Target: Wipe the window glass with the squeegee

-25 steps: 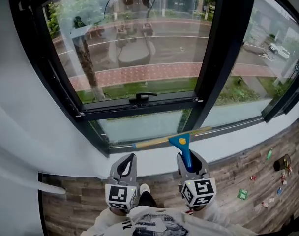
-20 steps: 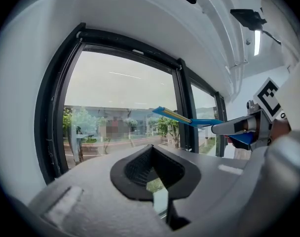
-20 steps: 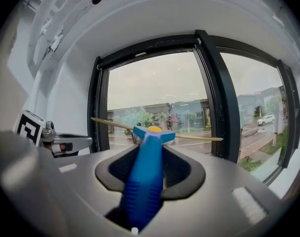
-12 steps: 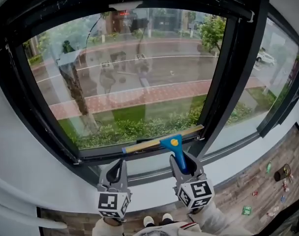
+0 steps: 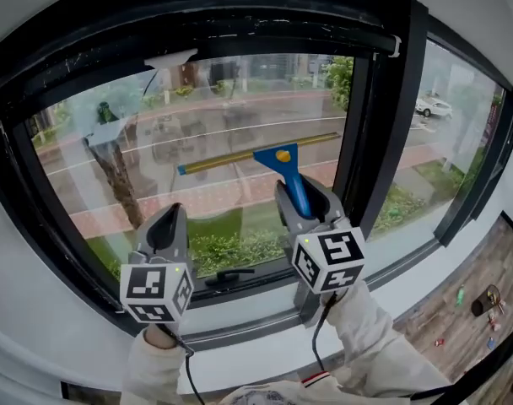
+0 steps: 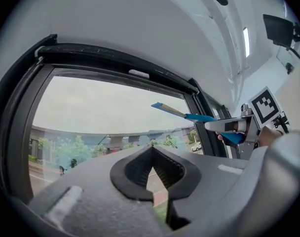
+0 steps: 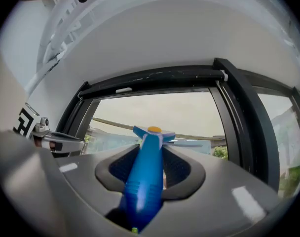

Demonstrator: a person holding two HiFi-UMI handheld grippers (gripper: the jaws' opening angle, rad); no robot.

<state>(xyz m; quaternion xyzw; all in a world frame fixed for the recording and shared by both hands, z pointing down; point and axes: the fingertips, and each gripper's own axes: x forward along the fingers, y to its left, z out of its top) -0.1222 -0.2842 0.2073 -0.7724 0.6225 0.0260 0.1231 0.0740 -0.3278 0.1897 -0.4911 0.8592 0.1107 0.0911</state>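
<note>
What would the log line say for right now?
right tool: shut on squeegee | squeegee: up by glass | left tool: shut, empty

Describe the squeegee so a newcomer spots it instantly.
Find the black-framed window. In front of it, the right gripper holds the squeegee by its handle. It alone is bright blue, with a yellow dot and a long thin blade tilted up rightward.

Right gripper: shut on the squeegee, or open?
Shut on the squeegee. In the right gripper view its blue handle fills the gap between the jaws of the right gripper, with a pad against each side.
</note>
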